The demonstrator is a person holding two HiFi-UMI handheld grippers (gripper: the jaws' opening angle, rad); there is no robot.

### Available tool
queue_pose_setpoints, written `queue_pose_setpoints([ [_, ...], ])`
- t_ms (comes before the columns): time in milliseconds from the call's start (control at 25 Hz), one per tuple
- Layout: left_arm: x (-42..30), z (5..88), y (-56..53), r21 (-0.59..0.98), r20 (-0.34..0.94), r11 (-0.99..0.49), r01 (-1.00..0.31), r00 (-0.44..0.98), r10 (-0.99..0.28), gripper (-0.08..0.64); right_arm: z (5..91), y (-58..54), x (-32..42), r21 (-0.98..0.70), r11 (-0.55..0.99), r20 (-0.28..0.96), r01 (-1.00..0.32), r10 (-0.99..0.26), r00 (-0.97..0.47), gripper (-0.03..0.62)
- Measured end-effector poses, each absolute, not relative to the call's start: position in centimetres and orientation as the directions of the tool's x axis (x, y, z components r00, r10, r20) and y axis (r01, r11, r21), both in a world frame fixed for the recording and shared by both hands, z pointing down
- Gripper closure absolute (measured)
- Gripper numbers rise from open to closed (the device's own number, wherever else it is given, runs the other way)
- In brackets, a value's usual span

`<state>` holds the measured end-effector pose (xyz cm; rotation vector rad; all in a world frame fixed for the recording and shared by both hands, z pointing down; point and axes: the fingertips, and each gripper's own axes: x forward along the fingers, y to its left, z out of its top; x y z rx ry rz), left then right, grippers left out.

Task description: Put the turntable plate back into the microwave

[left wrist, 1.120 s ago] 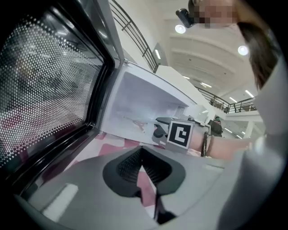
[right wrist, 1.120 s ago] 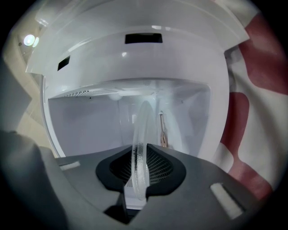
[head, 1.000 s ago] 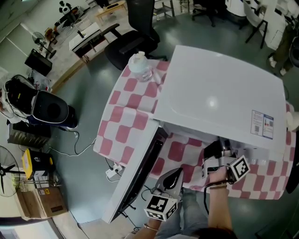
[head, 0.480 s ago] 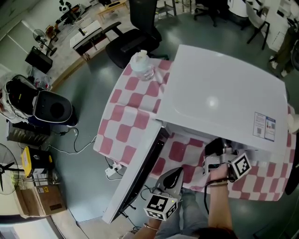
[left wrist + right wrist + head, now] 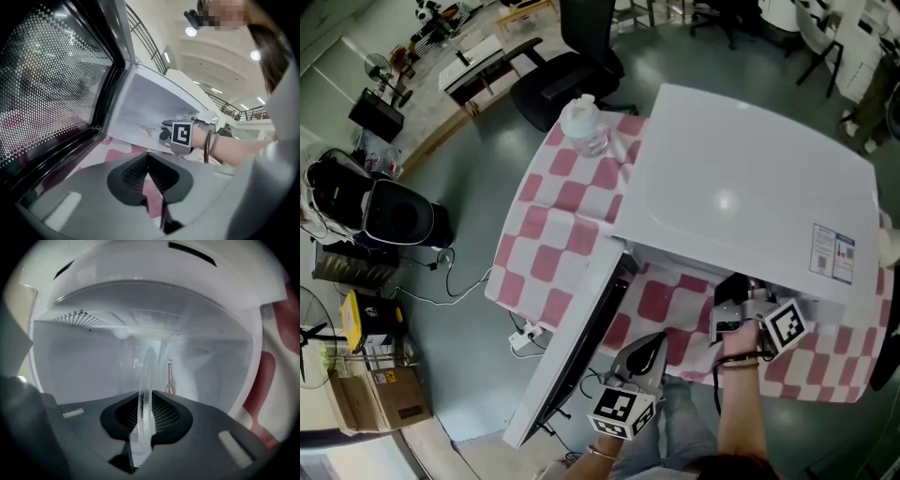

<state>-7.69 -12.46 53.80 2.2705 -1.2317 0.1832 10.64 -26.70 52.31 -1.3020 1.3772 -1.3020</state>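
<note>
The right tool [image 5: 144,420] is clamped on the rim of the glass plate [image 5: 149,366], held on edge inside the mouth of the open microwave [image 5: 741,178], so laying it flat inside is left, I judge; the left tool [image 5: 149,176] is closed and empty.

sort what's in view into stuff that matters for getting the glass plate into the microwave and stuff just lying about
For the job:
microwave
its open door
turntable plate, held edge-on in the right gripper

Just lying about:
clear plastic bottle at the table corner
checked tablecloth
office chair
cardboard box on the floor
</note>
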Motion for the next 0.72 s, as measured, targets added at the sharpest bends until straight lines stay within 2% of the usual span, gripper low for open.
queue_pose_setpoints([
  [240,-7.6,53.9,-12.4,0.399,0.365,-0.431,-0.809,0.572,-0.735,0.560,52.7,-26.7,11.5,-0.959,-0.161,0.188,-0.233,-0.977,-0.098,0.541],
  [720,-7.1,54.0,-12.2,0.402,0.368,-0.430,-0.808,0.573,-0.732,0.560,53.6,-26.5,11.6,-0.881,-0.337,0.381,-0.332,-0.921,-0.076,0.538],
])
